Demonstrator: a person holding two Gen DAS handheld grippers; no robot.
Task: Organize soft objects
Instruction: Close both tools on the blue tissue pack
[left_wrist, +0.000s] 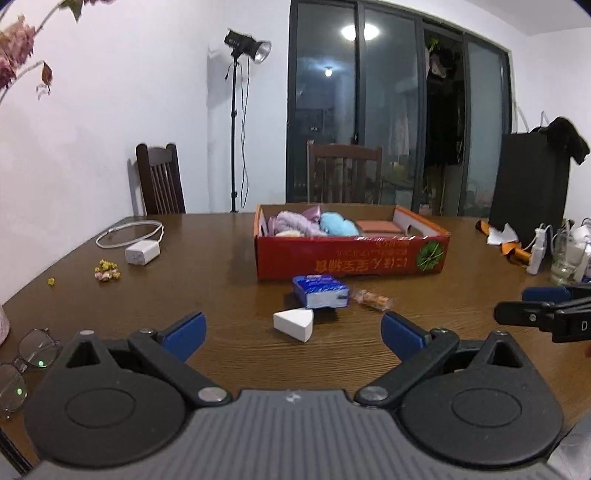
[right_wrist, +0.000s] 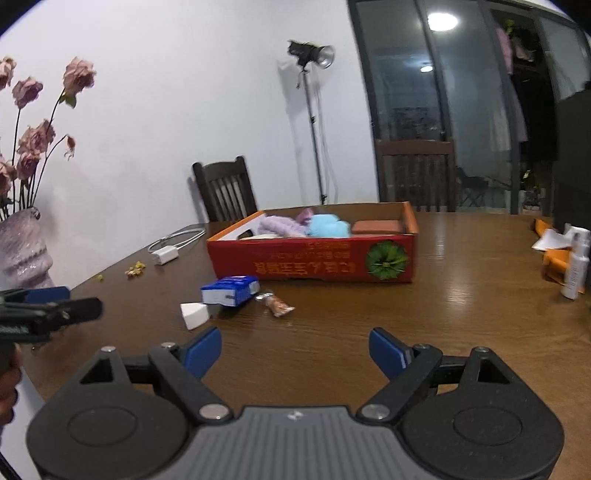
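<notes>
A red cardboard box (left_wrist: 351, 258) (right_wrist: 314, 262) stands mid-table and holds a purple cloth (left_wrist: 295, 221) (right_wrist: 277, 225), a blue fluffy cloth (left_wrist: 338, 223) (right_wrist: 327, 225) and a brown sponge (left_wrist: 378, 226) (right_wrist: 376, 226). In front of it lie a blue tissue pack (left_wrist: 320, 291) (right_wrist: 229, 291), a white wedge sponge (left_wrist: 294, 323) (right_wrist: 194, 314) and a small snack wrapper (left_wrist: 371, 298) (right_wrist: 277, 303). My left gripper (left_wrist: 293, 332) (right_wrist: 48, 302) is open and empty, just short of the wedge. My right gripper (right_wrist: 295, 350) (left_wrist: 532, 306) is open and empty above bare table.
A white charger with cable (left_wrist: 142, 252) (right_wrist: 164, 255) and dried petals (left_wrist: 107, 275) lie at the left. Glasses (left_wrist: 26, 363) sit near the left edge. A vase of dried roses (right_wrist: 22, 251) stands far left. A bottle (right_wrist: 576, 266), power strip (left_wrist: 537, 254) and papers clutter the right.
</notes>
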